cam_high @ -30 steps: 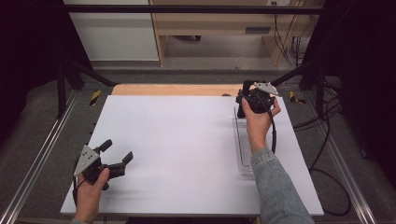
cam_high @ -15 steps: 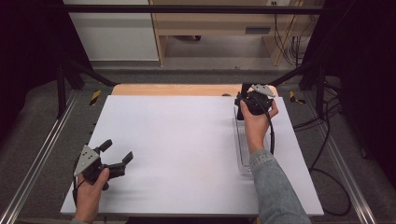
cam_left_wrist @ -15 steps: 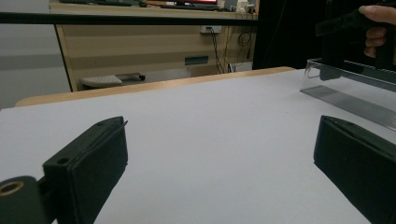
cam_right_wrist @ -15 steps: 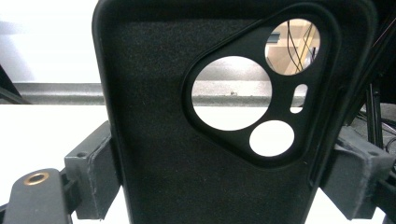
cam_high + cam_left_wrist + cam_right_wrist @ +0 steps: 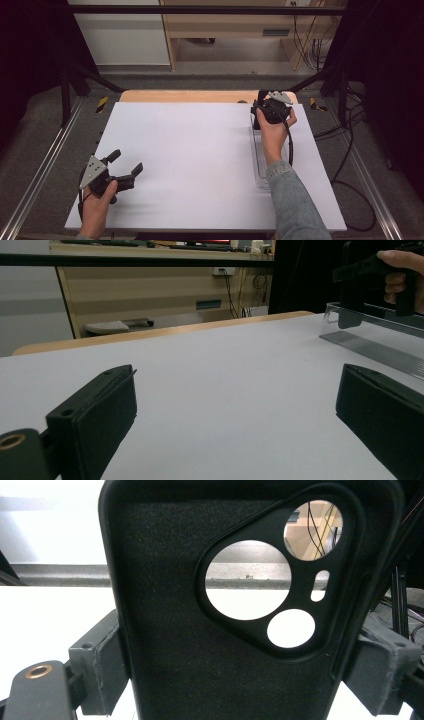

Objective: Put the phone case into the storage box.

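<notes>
From the high view the right gripper (image 5: 265, 102) hovers over the clear tray (image 5: 262, 165) near the worktop's (image 5: 200, 150) far right corner, the left gripper (image 5: 235, 415) view shows its fingers released and empty, and the right gripper view has the fingers (image 5: 97, 665) clenched on a black phone case (image 5: 200, 645), which I'd guess could slip or tilt since only its edges are pinched.

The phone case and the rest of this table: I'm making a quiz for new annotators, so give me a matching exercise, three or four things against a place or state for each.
Things:
1. phone case
2. left gripper
3. clear tray
4. right gripper

Places or states:
A. lies on the white table, along its right side
B. open, nothing between its jaws
C. black, with round camera cut-outs
D. closed on the case, at the tray's far end

Pairs: 1-C, 2-B, 3-A, 4-D
</notes>
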